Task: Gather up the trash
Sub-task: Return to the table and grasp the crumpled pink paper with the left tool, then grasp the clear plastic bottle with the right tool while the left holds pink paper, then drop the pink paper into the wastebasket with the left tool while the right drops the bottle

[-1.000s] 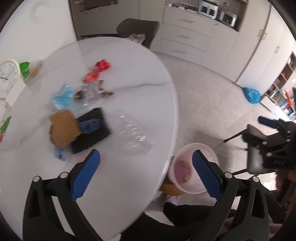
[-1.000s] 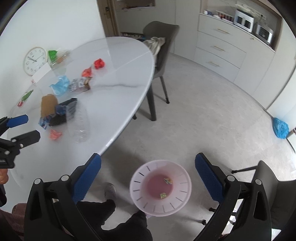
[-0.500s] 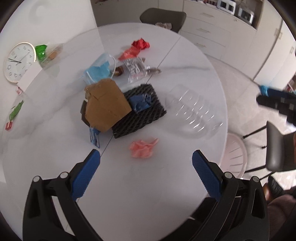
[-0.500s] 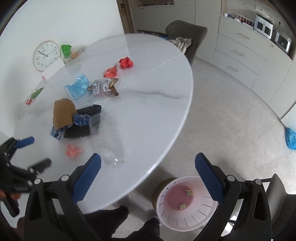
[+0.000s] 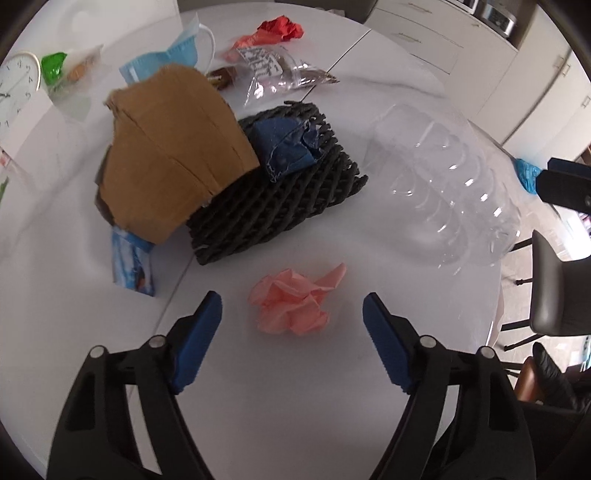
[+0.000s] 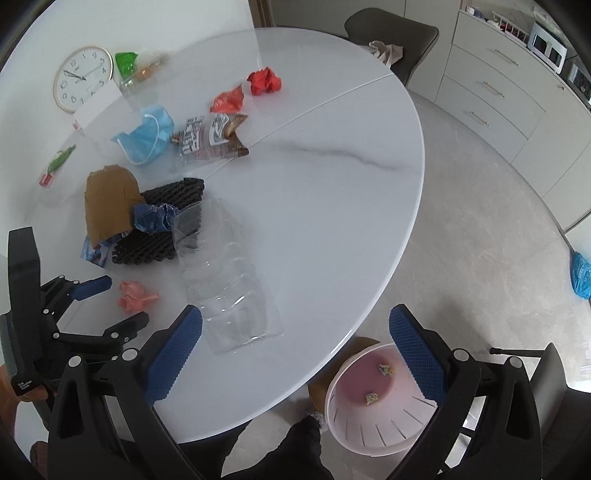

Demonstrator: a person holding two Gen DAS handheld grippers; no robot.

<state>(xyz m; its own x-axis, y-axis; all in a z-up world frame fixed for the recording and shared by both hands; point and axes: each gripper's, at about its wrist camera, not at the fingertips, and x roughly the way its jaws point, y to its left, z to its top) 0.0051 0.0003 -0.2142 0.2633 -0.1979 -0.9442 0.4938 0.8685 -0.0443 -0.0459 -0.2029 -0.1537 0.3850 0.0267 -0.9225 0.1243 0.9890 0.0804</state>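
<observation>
A crumpled pink paper (image 5: 295,302) (image 6: 135,295) lies on the white table (image 5: 303,413). My left gripper (image 5: 291,301) (image 6: 123,301) points down at it with a blue pad on either side. Its jaws are closing, and the pads stand clear of the paper. A clear plastic bottle (image 5: 443,184) (image 6: 229,280) lies on its side to the right. My right gripper (image 6: 295,314) hangs open and empty over the table's near edge. Just below that edge on the floor stands a pink-white bin (image 6: 369,439) with a few scraps inside.
Behind the pink paper lie a black mesh sleeve (image 5: 277,206), brown cardboard (image 5: 170,155), a blue scrap (image 5: 288,147), a blue face mask (image 5: 166,59), a clear wrapper (image 5: 273,70) and red paper (image 5: 282,27). A clock (image 6: 82,78) leans at the far left; a chair (image 6: 391,33) stands behind.
My left gripper swung from the table edge over the trash and sank onto the pink paper, its jaws narrowing. My right gripper shifted from above the bin toward the table edge.
</observation>
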